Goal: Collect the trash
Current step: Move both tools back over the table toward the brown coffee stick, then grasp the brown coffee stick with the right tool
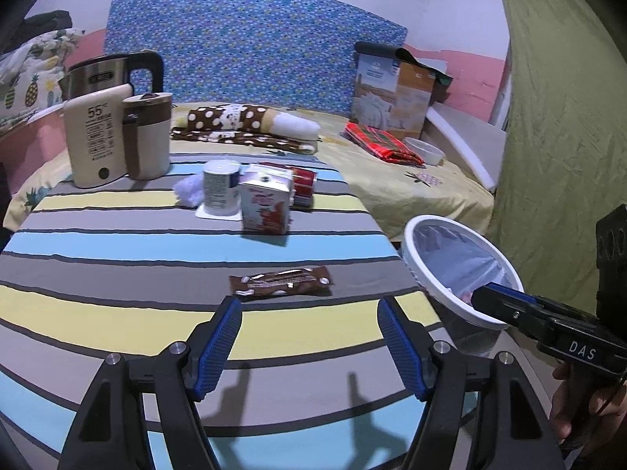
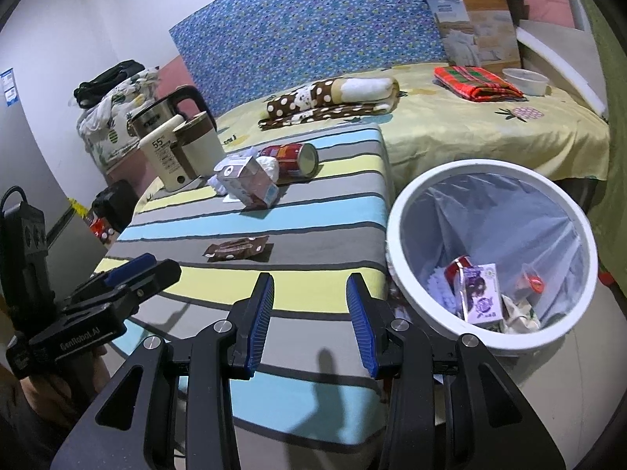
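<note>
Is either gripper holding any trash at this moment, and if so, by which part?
Nothing is held. The left gripper stands open just short of the brown wrapper; the right gripper is open and empty beside the bin.

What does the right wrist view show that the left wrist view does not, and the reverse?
Only the right wrist view shows the trash inside the bin, including a purple carton. Only the left wrist view shows the white cup clearly, beside the pink carton. Both show the brown wrapper on the striped table, the red can and open, empty fingers.
</note>
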### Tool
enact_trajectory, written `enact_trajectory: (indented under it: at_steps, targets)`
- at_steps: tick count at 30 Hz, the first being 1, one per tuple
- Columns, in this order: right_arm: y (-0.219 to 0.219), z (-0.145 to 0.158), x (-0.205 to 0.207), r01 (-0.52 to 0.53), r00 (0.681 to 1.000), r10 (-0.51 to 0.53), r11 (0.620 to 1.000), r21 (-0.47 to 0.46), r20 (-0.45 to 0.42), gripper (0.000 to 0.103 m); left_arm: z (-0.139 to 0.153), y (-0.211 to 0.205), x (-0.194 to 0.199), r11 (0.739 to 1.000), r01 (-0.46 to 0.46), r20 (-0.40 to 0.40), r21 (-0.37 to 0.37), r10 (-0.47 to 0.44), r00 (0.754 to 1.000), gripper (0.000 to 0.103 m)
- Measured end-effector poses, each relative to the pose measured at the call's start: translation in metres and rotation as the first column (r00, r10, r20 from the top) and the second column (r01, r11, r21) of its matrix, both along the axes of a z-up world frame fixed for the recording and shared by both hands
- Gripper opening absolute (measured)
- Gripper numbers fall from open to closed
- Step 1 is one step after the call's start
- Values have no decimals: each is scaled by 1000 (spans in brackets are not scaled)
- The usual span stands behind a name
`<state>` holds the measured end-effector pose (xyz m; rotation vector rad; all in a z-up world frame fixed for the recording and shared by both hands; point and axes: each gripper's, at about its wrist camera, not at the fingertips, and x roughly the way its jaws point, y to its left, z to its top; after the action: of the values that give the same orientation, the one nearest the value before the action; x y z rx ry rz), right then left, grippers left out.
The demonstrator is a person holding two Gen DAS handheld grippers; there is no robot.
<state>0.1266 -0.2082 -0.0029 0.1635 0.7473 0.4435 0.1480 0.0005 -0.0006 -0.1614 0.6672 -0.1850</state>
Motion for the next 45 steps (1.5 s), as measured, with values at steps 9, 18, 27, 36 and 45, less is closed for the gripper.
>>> enact_trajectory:
  at_steps: [9, 18, 27, 36, 45]
  targets:
    - [16, 0, 13, -58, 998, 58, 998, -18, -5, 41, -2, 23, 4, 999, -44, -3, 8, 44, 999, 72]
    - [45, -10, 35, -155, 988, 153, 986, -59, -36, 41, -1, 44, 10, 997, -84, 3, 3, 84, 997, 72]
    - [70, -29, 63, -221, 972, 211, 971, -93, -104, 41, -10, 61, 14, 993, -114, -15, -9, 114, 993, 72]
    - [82, -37, 82, -248, 962, 232, 963, -104, -142, 41, -19, 74, 19, 992, -126, -32, -27, 125, 992, 72]
    - [88, -37, 71, -284, 955, 271, 953, -106, -123, 22, -21, 76, 20, 991, -129, -40, -26, 128, 991, 72]
